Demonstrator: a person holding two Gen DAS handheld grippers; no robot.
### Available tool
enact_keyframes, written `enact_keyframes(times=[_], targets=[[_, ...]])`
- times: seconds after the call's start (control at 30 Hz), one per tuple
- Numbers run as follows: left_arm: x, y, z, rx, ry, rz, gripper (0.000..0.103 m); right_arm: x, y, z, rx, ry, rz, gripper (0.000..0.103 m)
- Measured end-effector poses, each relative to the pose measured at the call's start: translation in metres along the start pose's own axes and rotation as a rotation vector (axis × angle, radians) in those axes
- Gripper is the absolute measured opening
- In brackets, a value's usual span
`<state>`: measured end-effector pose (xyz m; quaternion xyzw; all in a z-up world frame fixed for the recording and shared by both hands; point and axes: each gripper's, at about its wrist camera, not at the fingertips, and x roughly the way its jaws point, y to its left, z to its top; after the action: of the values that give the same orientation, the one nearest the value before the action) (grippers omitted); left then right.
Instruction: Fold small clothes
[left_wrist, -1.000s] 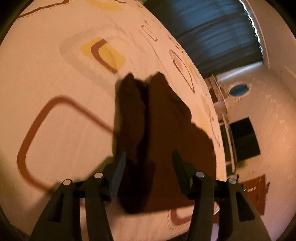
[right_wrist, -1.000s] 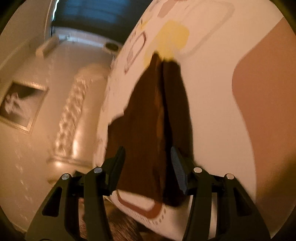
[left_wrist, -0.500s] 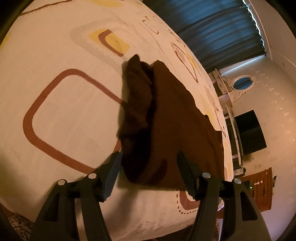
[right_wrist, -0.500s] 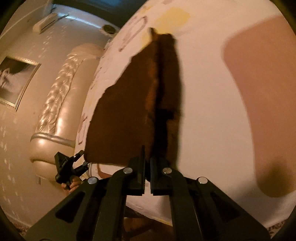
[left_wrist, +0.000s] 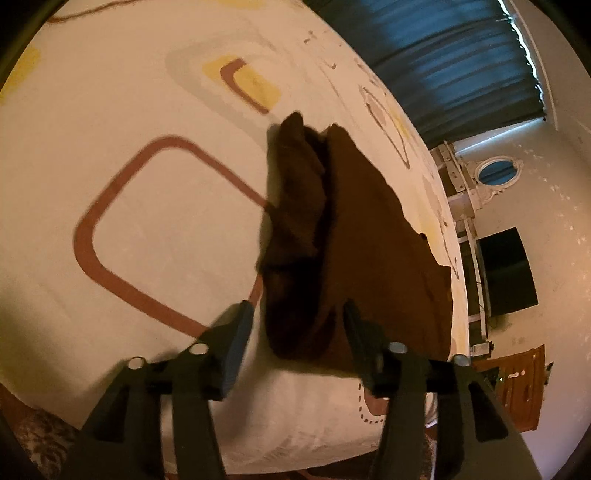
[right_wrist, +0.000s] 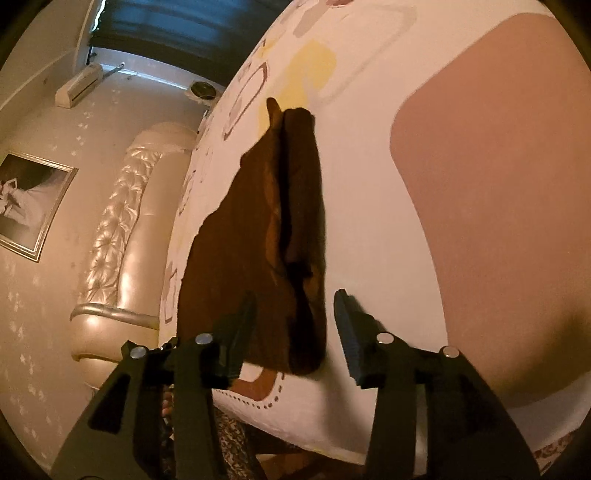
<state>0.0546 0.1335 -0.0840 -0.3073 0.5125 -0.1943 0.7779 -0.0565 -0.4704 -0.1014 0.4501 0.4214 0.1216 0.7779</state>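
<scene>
Over the near edge of the bed (left_wrist: 155, 229), through the left wrist view, I hold my left gripper (left_wrist: 295, 325) with its fingers spread wide, nothing between them. The brown cloth (left_wrist: 369, 240) lies flat on the patterned sheet, its near hem close to the mattress edge. Along its left side a flap (left_wrist: 295, 206) is doubled over into a thick, rumpled ridge. My fingers straddle the near end of that ridge, one to each side; I judge I keep them there because that corner is the natural place to take hold for the next fold. Whether the tips touch the fabric I cannot tell.

From the right wrist view, my right gripper (right_wrist: 295, 325) is likewise spread apart and holds nothing. It hangs over the near hem of the cloth (right_wrist: 236, 236), where a second flap (right_wrist: 306, 206) lies turned in along the right edge, with a dark crease between it and the middle panel. The left finger sits over the flat part, the right finger over bare sheet (right_wrist: 369, 221) just beside the hem. With both long sides turned inward, the cloth looks to me partly folded, and both grippers seem placed at the near corners ready to carry that end away from me.
</scene>
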Motion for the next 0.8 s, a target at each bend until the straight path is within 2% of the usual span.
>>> enact_keyframes(times=[0.2, 0.33, 0.37, 0.4, 0.47, 0.5, 0.53, 0.57, 0.63, 0.7, 0.8], targets=[[0.005, 0.008, -0.003, -0.044, -0.005, -0.078, 0.076, 0.026, 0.008, 0.006, -0.022, 0.043, 0.013, 0.051], [0.013, 0.0, -0.002, -0.082, -0.007, -0.094, 0.077, 0.039, 0.019, 0.007, -0.046, 0.051, 0.006, 0.05], [0.014, -0.002, -0.002, -0.079, -0.011, -0.086, 0.076, 0.043, 0.021, 0.008, -0.053, 0.054, 0.0, 0.044], [0.016, -0.005, -0.003, -0.069, -0.008, -0.074, 0.069, 0.044, 0.022, 0.007, -0.059, 0.056, -0.007, 0.03], [0.023, -0.015, -0.006, -0.045, 0.008, -0.03, 0.055, 0.05, 0.022, 0.008, -0.065, 0.079, -0.04, 0.009], [0.026, -0.018, -0.007, -0.037, 0.015, -0.013, 0.045, 0.051, 0.021, 0.007, -0.066, 0.084, -0.048, 0.008], [0.027, -0.019, -0.008, -0.03, 0.023, -0.008, 0.028, 0.05, 0.02, 0.006, -0.073, 0.081, -0.05, 0.008], [0.031, -0.021, -0.009, -0.019, 0.042, 0.012, 0.017, 0.048, 0.02, 0.007, -0.081, 0.076, -0.055, 0.007], [0.032, -0.022, -0.011, -0.019, 0.047, 0.04, 0.01, 0.042, 0.021, 0.007, -0.081, 0.059, -0.041, 0.006], [0.028, -0.023, -0.012, -0.022, 0.041, 0.059, 0.009, 0.031, 0.024, 0.01, -0.078, 0.04, -0.017, 0.006], [0.018, -0.033, -0.013, 0.031, 0.019, 0.101, 0.009, 0.015, 0.032, 0.013, -0.1, 0.016, 0.001, 0.005]])
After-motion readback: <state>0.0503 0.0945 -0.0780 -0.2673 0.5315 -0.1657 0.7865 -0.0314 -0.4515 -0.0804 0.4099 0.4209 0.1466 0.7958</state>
